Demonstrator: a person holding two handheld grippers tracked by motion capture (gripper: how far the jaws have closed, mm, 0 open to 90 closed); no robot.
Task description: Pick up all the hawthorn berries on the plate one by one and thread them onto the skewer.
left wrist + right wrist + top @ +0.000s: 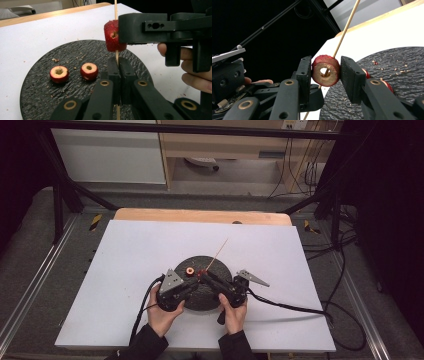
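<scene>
Threading goes best if the left tongs [117,72], clamped on the skewer [115,10], hold steady while the right tongs [325,71], gripping the cored red fruit [325,70], slide it straight down

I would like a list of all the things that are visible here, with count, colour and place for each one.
white table cover: one, white, lies over the wooden table.
wooden table: one, light brown, its far edge shows beyond the cover.
round plate: one, black and rough, middle of the cover.
loose fruit pieces: two, red with a hollowed core, on the plate side by side.
wooden skewer: one, pale, passes through the held fruit ring.
fruit ring: one, red skin, pale flesh, on the skewer above the plate.
crumbs: several, brown, scattered on the plate.
left gripper: one, black, shut on the skewer below the ring.
right gripper: one, black, fingers pressed on the ring.
hands: two, near edge, dark sleeves.
</scene>
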